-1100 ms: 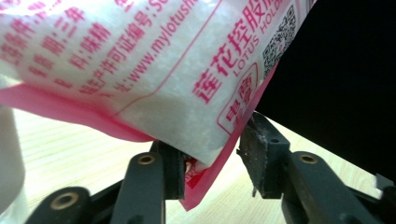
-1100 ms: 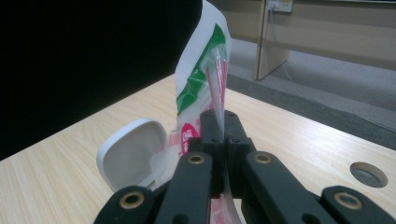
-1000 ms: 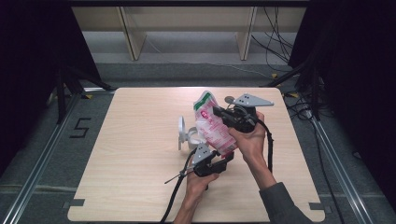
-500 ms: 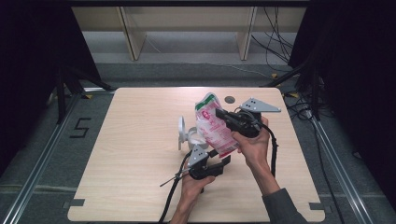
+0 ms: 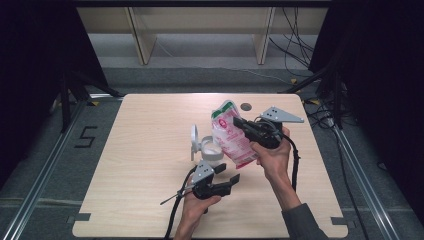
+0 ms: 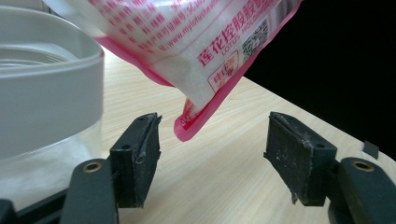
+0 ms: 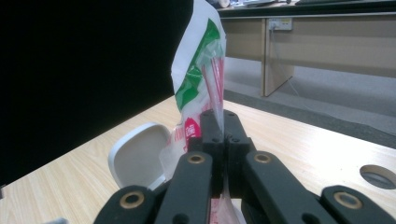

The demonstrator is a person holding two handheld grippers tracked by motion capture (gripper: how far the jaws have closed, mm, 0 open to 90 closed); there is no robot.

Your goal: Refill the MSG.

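Nearest you, your left hand [image 5: 197, 212] has the left tool [image 5: 226, 183] low over the worktop [image 5: 140, 150], lying close to level and pointing toward the right side of the high view. Its jaws have just been opening and stand well apart — in the left gripper view the pads [image 6: 140, 154] have nothing but bare wood between them, and the pink bottom corner of the seasoning pouch [image 6: 205, 60] hangs just above and beyond that gap, touching neither pad.

Just past that tool sits the clear jar [image 5: 211, 150], white granules in it, its white flip lid [image 5: 194, 142] swung open and standing upright on the jar's left. In the left gripper view the jar's white collar [image 6: 46, 102] looms at the left edge, right beside the left pad.

Further out, your right hand [image 5: 272, 152] holds the right tool [image 5: 239, 123], and it is clamped tight on the pouch [image 5: 231, 137] — the right gripper view shows the two jaws pressed together with the film [image 7: 205, 79] pinched between them, the green and white top rising above. The pouch is off the worktop, tilted, its lower end down beside the jar, its top up and away from you.

Beyond it, a round hole [image 5: 245, 106] in the worktop near the far edge.
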